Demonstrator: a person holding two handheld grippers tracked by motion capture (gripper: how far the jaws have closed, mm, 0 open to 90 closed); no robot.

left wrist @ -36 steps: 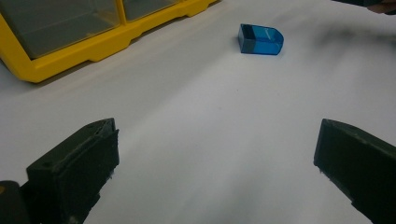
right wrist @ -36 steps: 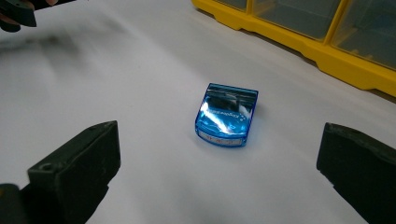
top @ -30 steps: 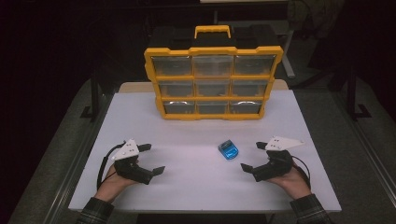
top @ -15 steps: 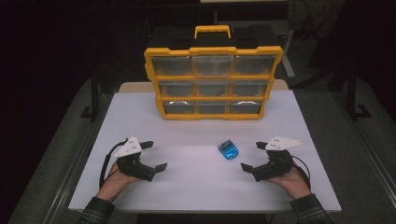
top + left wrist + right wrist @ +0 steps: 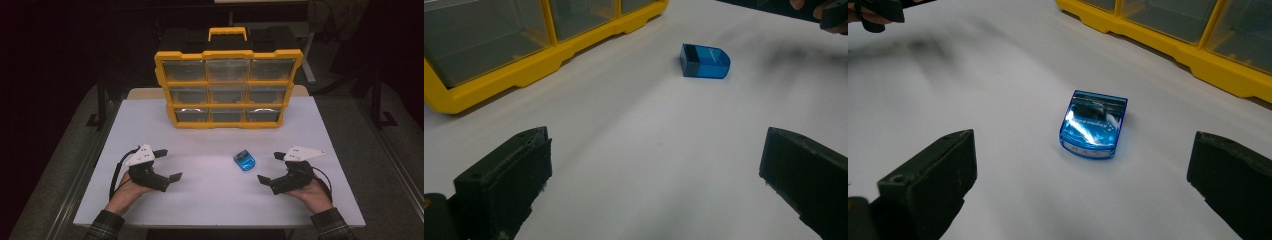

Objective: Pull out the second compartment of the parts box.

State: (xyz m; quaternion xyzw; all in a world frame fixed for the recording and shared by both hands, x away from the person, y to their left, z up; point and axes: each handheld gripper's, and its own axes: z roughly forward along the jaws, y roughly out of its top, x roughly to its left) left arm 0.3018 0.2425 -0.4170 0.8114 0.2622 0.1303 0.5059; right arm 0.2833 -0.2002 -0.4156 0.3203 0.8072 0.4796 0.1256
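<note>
The small blue case (image 5: 244, 161) lies flat on the white counter (image 5: 210, 200), at about eleven o'clock from the right gripper (image 5: 270, 168), near it. Both that gripper and the left gripper (image 5: 168, 164) gape wide, empty. Probably a pencil sharpener; straddle its narrow sides squarely before closing.

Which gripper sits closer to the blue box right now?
The right gripper: the blue box lies just ahead of its open jaws; the left gripper is farther off.
</note>
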